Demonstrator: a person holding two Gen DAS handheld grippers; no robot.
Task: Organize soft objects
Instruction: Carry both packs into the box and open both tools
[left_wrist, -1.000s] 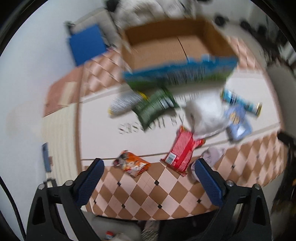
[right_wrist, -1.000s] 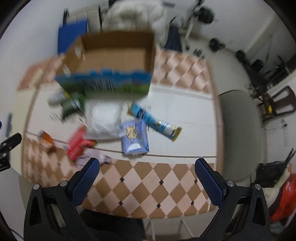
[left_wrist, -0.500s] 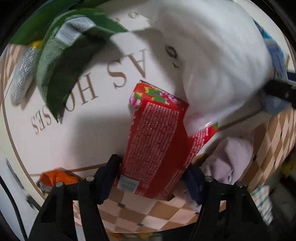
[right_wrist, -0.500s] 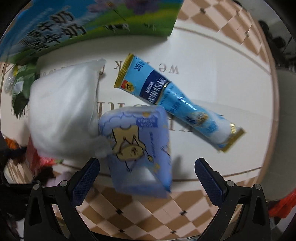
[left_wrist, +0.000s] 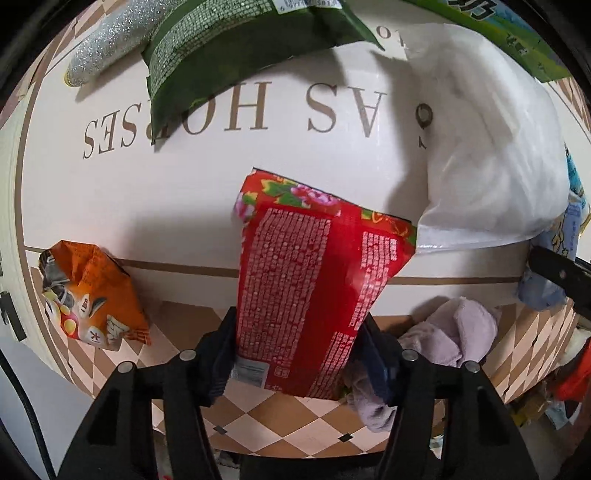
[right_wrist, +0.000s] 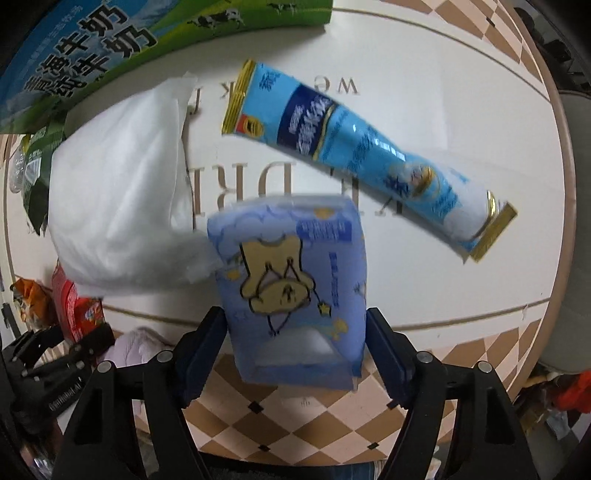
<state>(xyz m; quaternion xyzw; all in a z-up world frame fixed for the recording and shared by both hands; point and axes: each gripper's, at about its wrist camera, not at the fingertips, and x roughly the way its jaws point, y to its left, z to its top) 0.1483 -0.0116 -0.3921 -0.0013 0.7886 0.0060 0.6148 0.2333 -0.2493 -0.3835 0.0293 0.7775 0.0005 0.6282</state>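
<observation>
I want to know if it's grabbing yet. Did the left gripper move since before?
Yes. The left gripper came down toward the mat; the red packet, once far ahead, now sits between its jaws, which have been closing onto it.

Glossy red foil packet (left_wrist: 306, 291), fuzzy lilac cloth (left_wrist: 454, 336)

The mat (left_wrist: 184, 192) bears large brown letters, upside down to the camera: "AS HORSES"; in the right wrist view "we" shows on it too; the black left gripper (right_wrist: 62, 369) carries small white lettering, possibly "GenRobot.AI"; the packets' fine print is unreadable.
</observation>
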